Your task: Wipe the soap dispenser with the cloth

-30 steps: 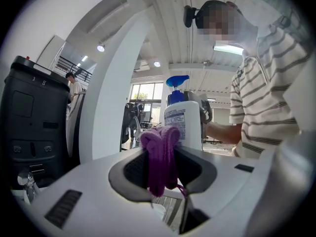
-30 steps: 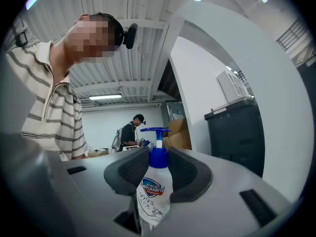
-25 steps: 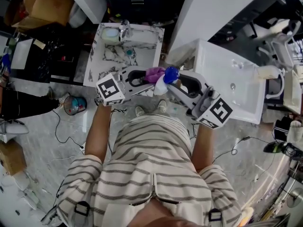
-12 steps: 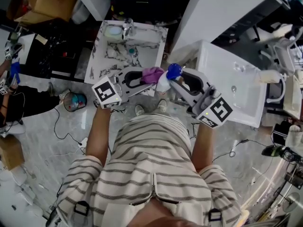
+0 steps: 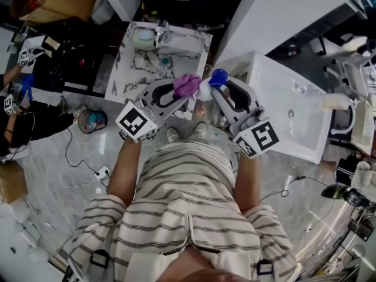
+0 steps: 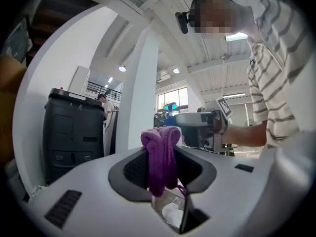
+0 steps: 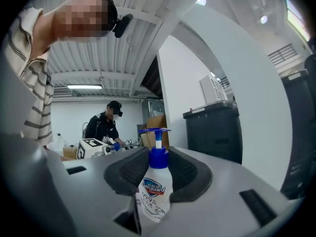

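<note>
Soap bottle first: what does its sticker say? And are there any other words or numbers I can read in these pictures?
"Safeguard": on the label of the soap dispenser, in the right gripper view.
Small print under that logo: too small to read.
Marks near the top of the black cabinet: too blurred to read.
Marker cubes: black-and-white square patterns, no words.
</note>
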The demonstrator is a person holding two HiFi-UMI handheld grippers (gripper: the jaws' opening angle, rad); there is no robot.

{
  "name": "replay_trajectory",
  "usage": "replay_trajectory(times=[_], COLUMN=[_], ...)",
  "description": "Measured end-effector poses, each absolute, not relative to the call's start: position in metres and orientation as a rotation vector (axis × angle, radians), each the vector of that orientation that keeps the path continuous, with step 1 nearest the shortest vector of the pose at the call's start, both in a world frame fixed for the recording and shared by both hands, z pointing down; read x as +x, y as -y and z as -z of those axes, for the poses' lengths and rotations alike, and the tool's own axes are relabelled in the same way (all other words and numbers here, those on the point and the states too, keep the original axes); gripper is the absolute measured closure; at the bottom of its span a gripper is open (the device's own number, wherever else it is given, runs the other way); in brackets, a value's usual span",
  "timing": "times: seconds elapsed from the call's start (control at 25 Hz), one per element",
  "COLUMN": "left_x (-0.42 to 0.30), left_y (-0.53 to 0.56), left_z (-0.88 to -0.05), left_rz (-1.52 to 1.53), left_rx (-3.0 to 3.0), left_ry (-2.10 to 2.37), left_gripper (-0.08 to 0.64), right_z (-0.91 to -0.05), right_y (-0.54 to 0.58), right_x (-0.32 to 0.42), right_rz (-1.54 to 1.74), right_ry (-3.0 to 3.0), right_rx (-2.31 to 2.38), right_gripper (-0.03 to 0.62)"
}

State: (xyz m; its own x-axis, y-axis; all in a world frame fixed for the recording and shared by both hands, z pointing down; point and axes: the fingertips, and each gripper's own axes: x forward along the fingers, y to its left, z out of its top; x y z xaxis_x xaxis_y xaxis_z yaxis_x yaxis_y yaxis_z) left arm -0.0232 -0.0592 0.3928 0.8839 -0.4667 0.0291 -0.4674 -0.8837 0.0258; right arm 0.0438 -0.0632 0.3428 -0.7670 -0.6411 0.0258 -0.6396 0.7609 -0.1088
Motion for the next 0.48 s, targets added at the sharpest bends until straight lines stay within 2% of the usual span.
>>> replay_trajectory(times=[0.48], left_x=[-0.05], left_y=[0.087], left_z=[-0.41], left_rz=[-0.09], left_rx=[2.807], left_ry=[1.258], left_gripper=[0.44], right_z=[-0.386], right_y=[0.121], right_x=[0.037], right_rz=[0.227], right_ry=[-2.808], right_rx=[-1.392], right_gripper=[0.459])
